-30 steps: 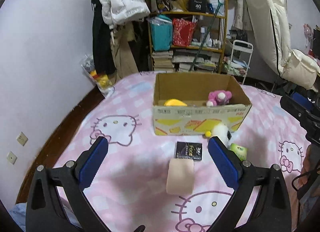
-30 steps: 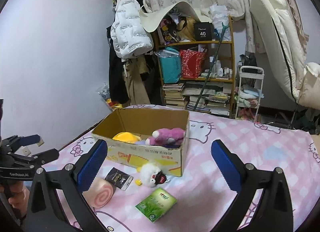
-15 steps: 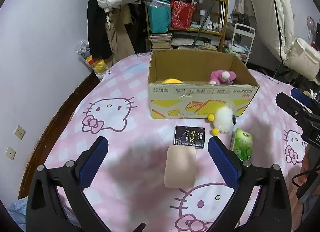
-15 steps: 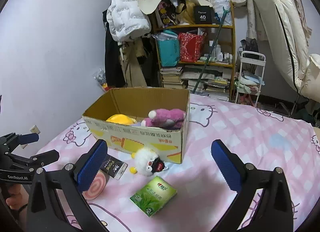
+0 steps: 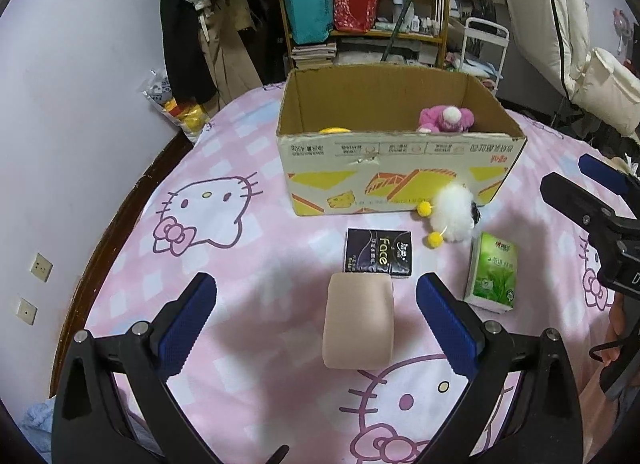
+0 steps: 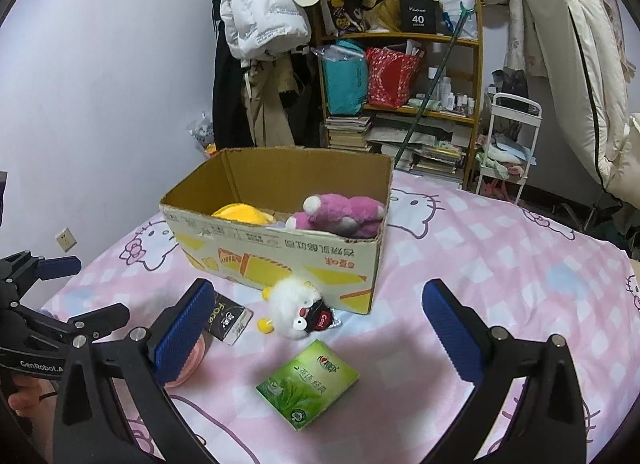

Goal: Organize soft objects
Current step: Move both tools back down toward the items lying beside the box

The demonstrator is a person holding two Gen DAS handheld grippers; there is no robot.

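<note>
A cardboard box (image 5: pixel 400 176) (image 6: pixel 280 248) stands on the pink bed and holds a pink plush (image 5: pixel 446 119) (image 6: pixel 340 214) and a yellow plush (image 5: pixel 335 130) (image 6: pixel 240 214). In front of it lie a white fluffy plush (image 5: pixel 454 213) (image 6: pixel 296 304), a black tissue pack (image 5: pixel 378 252) (image 6: pixel 226 316), a green tissue pack (image 5: pixel 494 270) (image 6: pixel 308 382) and a peach soft roll (image 5: pixel 358 326) (image 6: pixel 190 360). My left gripper (image 5: pixel 316 322) is open, with the roll between its fingers. My right gripper (image 6: pixel 320 328) is open above the green pack and the white plush.
A wooden shelf (image 6: pixel 400 76) full of bags and books stands behind the bed, with hanging coats (image 6: pixel 260 44) beside it and a small white cart (image 6: pixel 508 144) to its right. The bed's left edge meets a dark wooden frame (image 5: pixel 132 204) by the wall.
Both grippers have moved forward and tilted down toward the items on the bed. The roll now sits between the left fingers. Both stay open.
</note>
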